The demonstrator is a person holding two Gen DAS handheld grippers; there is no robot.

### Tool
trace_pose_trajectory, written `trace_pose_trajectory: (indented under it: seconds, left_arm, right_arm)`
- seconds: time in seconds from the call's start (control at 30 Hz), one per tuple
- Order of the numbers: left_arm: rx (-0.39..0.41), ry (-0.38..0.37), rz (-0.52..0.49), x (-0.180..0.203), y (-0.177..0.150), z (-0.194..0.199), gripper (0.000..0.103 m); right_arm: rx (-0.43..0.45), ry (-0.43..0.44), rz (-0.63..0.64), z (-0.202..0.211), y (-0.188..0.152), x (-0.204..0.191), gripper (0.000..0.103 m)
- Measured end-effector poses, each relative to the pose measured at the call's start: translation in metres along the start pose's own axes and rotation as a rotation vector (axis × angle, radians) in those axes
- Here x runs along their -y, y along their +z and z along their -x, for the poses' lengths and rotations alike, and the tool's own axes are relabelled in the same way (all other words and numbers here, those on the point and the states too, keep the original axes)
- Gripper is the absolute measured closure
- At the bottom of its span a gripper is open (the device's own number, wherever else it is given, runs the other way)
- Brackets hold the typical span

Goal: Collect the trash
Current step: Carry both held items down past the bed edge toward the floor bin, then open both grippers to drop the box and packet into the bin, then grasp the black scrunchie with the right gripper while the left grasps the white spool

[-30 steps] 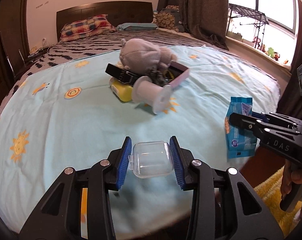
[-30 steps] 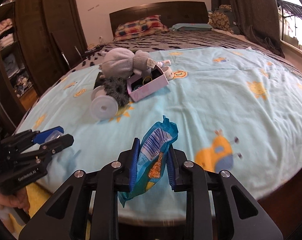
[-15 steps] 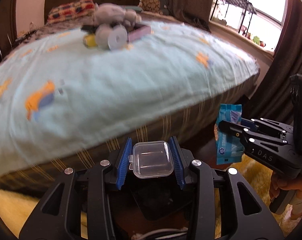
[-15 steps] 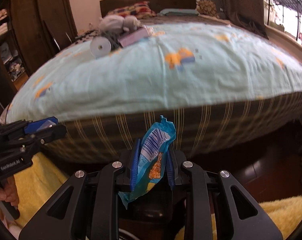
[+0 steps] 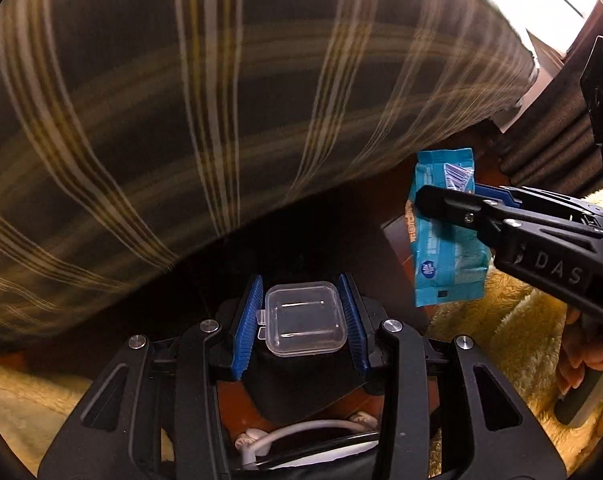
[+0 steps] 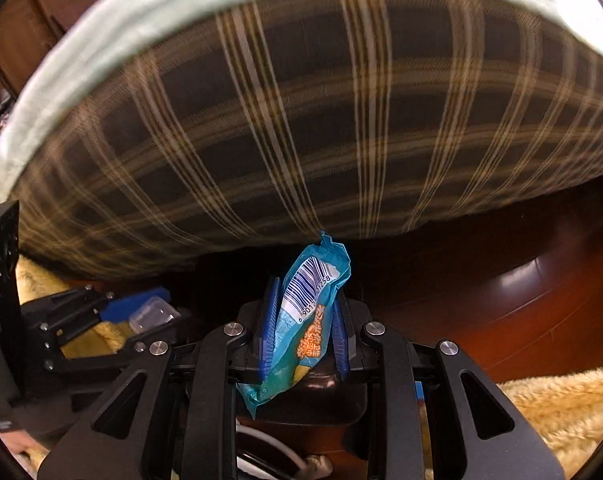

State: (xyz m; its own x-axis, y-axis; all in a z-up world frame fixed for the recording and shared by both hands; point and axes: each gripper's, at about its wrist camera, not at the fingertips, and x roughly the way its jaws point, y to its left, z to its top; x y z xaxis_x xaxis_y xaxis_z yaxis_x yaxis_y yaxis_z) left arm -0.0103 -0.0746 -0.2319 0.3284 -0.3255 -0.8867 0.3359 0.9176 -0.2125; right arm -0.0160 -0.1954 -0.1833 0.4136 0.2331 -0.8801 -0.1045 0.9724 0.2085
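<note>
My left gripper (image 5: 301,320) is shut on a small clear plastic box (image 5: 303,323) between its blue pads. My right gripper (image 6: 303,328) is shut on a blue snack wrapper (image 6: 309,312) with a barcode. Each shows in the other's view: the wrapper (image 5: 445,236) at the right of the left wrist view, the clear box (image 6: 153,314) at the left of the right wrist view. Both are held low beside the bed, above a black-lined trash bin (image 5: 301,396) on the floor that shows behind the fingers, with a white cable (image 5: 301,430) in it.
The plaid side of the bed (image 6: 301,120) fills the upper part of both views, blurred by motion. Dark red wooden floor (image 6: 521,300) lies under it. A yellow fluffy rug (image 5: 513,340) lies on the floor beside the bin. Dark curtains (image 5: 561,140) hang at the right.
Both grippers have dropped from above the bed top to floor level beside the bed, still holding the box and the wrapper. The toys on the bed have left view.
</note>
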Motion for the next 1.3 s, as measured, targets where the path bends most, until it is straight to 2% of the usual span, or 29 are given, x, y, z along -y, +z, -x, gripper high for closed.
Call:
trace_pose_trajectory:
  seconds: [0.13, 0.3, 0.4, 0.43, 0.5, 0.6, 0.73, 0.8, 0.87, 0.93, 1.03, 1.2, 1.3]
  left_arm:
    - [-0.009, 0.012, 0.007, -0.004, 0.002, -0.012, 0.066]
    - [0.000, 0.009, 0.009, -0.003, 0.001, -0.016, 0.065]
    - [0.000, 0.010, 0.013, -0.004, 0.001, -0.017, 0.061]
    - [0.001, 0.009, 0.015, -0.004, 0.001, -0.016, 0.059]
    - [0.008, 0.010, 0.013, -0.003, 0.001, -0.013, 0.054]
    - [0.030, 0.018, 0.003, -0.001, 0.003, -0.005, 0.046]
    - [0.081, 0.036, -0.018, 0.003, 0.001, 0.012, 0.036]
    - [0.123, 0.058, -0.044, 0.007, 0.000, 0.025, 0.029]
    - [0.164, 0.072, -0.058, 0.010, 0.003, 0.041, 0.020]
    - [0.191, 0.086, -0.062, 0.012, 0.008, 0.056, 0.016]
    - [0.220, 0.103, -0.046, 0.011, 0.017, 0.078, 0.015]
    - [0.292, 0.073, 0.020, -0.001, 0.042, 0.124, 0.015]
    - [0.343, 0.093, 0.002, -0.003, 0.053, 0.150, 0.015]
  right_arm:
    - [-0.035, -0.024, 0.015, -0.022, -0.003, -0.003, 0.078]
    - [-0.006, -0.014, 0.007, -0.021, -0.003, -0.005, 0.076]
    - [-0.008, -0.016, 0.004, -0.023, -0.005, -0.005, 0.074]
    - [-0.006, -0.013, 0.003, -0.024, -0.006, -0.005, 0.071]
    - [0.006, -0.011, 0.000, -0.024, -0.011, -0.001, 0.057]
    - [0.019, -0.015, -0.012, -0.017, -0.007, 0.004, 0.052]
    - [0.063, -0.017, -0.046, 0.003, 0.002, 0.012, 0.044]
    - [0.116, -0.029, -0.055, 0.018, 0.007, 0.015, 0.031]
    - [0.170, -0.043, -0.046, 0.036, 0.012, 0.014, 0.023]
    - [0.213, -0.060, -0.015, 0.056, 0.020, 0.010, 0.017]
    - [0.269, -0.083, 0.038, 0.084, 0.037, 0.002, 0.012]
    - [0.357, -0.013, 0.065, 0.129, 0.064, -0.003, 0.007]
    - [0.401, -0.047, 0.094, 0.145, 0.086, -0.009, 0.007]
